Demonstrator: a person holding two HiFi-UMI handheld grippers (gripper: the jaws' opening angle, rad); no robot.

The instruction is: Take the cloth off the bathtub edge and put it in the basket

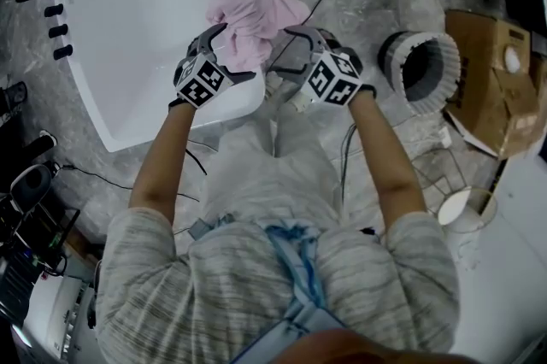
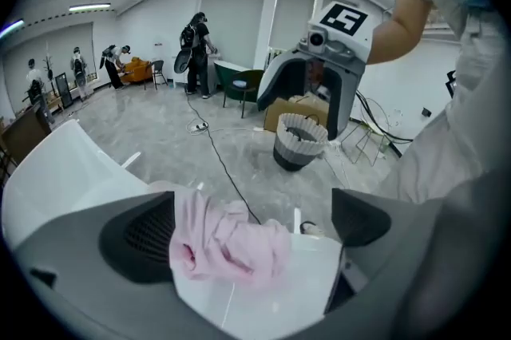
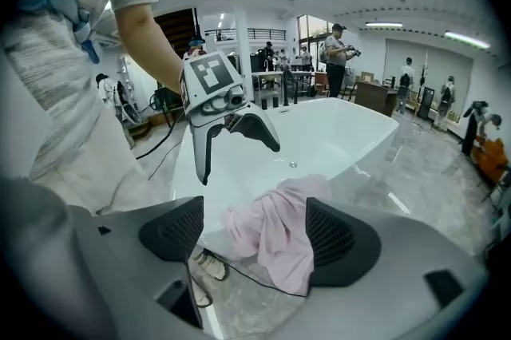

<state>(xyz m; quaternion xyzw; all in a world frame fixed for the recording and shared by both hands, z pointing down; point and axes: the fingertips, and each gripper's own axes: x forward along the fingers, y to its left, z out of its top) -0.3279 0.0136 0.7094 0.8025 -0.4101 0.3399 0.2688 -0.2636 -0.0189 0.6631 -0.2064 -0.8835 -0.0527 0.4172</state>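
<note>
left gripper [image 1: 232, 53] — jaws apart | right gripper [image 1: 280, 53] — jaws apart | cloth [image 1: 252, 8] on bathtub [image 1: 128, 55] edge

Grey striped short-sleeved shirt [image 1: 171, 285]

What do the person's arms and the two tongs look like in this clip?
The left tongs and right tongs match: grey bodies, curved dark jaws lined with black mesh pads, and a white cube printed with black square markers. The person wears a grey-and-white striped top with short sleeves.
</note>
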